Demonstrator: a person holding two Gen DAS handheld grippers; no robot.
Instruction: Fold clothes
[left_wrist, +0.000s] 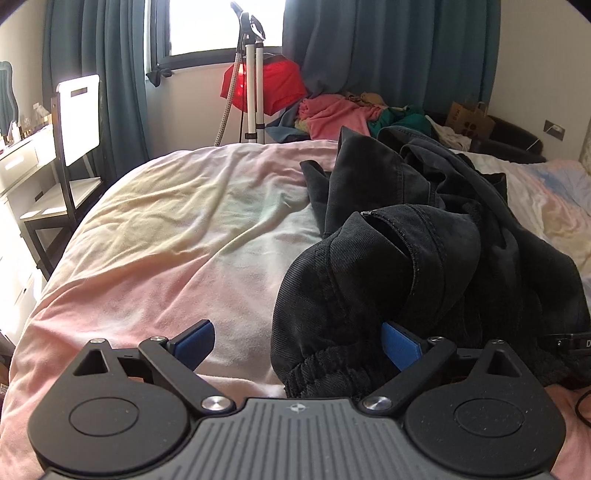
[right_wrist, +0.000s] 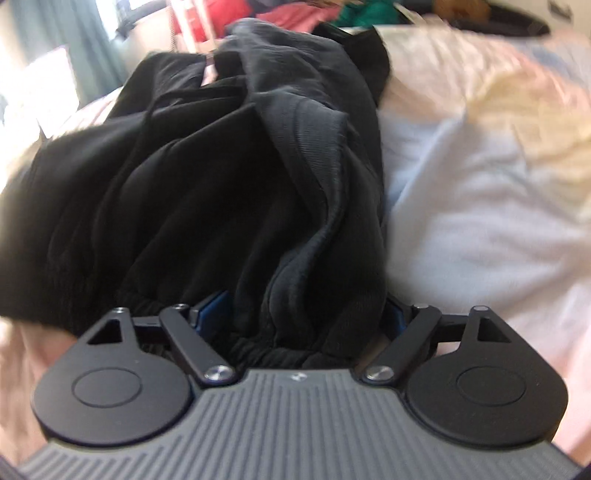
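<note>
Two grippers are low over the bed, both at the near edge of a crumpled black garment that lies heaped on the pastel sheet, toward the right in the left wrist view.

Left gripper: fingers spread wide. The left blue pad is over bare sheet, clear of the cloth; the right one is tucked against the fabric's gathered hem. Nothing clamped between them.

Right gripper: view is motion-blurred, so take this w/ some caution. Fingers look well apart, w/ the elastic waistband and a thick bunch of the black cloth sitting between them. The blue pads are mostly hidden by fabric; can't tell whether they're actually pinching it.

In the right wrist view the garment runs away from the gripper in deep folds toward the far side of the bed.

Bkgd in left wrist view: teal curtains, a tripod stand, a red item behind it, a pile of pink and green clothes, a chair beside a white worktop at left.
</note>
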